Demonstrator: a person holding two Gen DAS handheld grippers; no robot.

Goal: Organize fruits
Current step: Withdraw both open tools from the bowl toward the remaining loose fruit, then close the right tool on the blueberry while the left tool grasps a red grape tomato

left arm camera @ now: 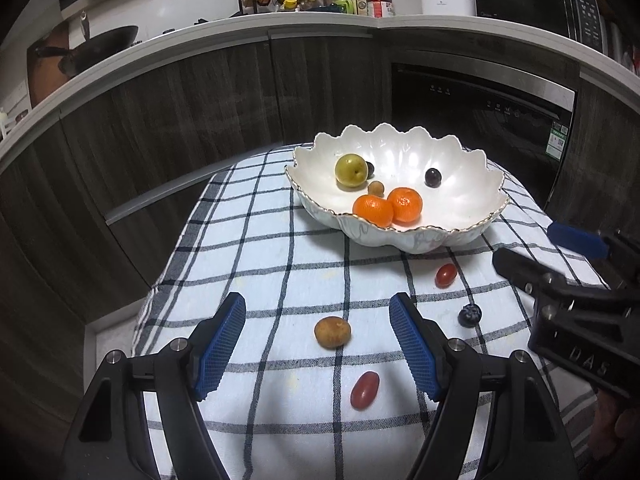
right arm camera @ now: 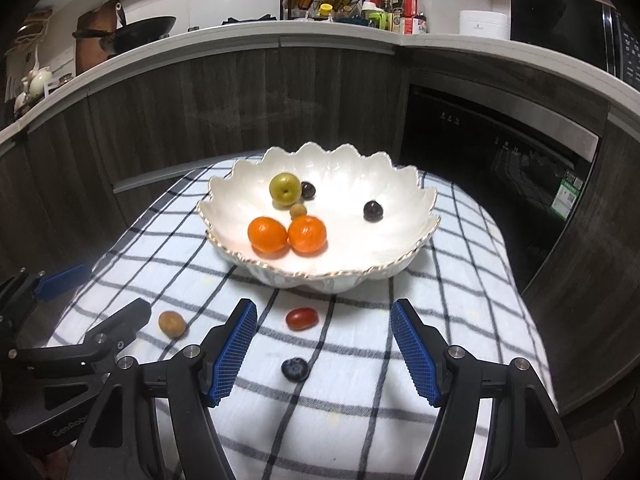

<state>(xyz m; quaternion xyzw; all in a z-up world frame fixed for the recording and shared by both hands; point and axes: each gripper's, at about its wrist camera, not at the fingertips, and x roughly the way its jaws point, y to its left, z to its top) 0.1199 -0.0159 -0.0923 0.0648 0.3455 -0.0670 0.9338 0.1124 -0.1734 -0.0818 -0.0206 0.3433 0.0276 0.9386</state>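
A: A kitchen is filling the background: dark wood cabinets (left arm camera: 192, 120), a pale counter (left arm camera: 280, 24) curving across the top of the frame, a wok (right arm camera: 140, 30) sitting at upper left, bottles (right arm camera: 400, 8) crowding upper centre, and a black oven (left arm camera: 480, 120) showing at right.

B: And the table?

A: A checked cloth (left arm camera: 260, 240) is covering it. A white scalloped bowl (left arm camera: 452, 200) is sitting at centre frame, toward the cloth's far end.

B: What is lying in the bowl?

A: Two oranges (left arm camera: 373, 210), touching each other at the near wall, a green fruit (left arm camera: 351, 171) behind them, a small tan fruit (left arm camera: 375, 188) between, and two dark grapes (left arm camera: 433, 177), one tucked just beside the green fruit, the other well apart at right.

B: What is waiting on the cloth?

A: In the left wrist view, a brown fruit (left arm camera: 332, 332) is lying at lower centre, a red tomato (left arm camera: 365, 390) below it, a second tomato (left arm camera: 446, 275) just below the bowl, and a blueberry (left arm camera: 469, 315) at right.

B: How are the jaws standing?

A: The left gripper (left arm camera: 318, 344) is hanging with jaws wide, holding nothing, with the brown fruit showing in the gap between the pads, untouched. The right gripper (right arm camera: 324, 350) is also standing wide and empty, with the blueberry and the second tomato showing between its fingers. Each gripper is appearing at the edge of the other's view.
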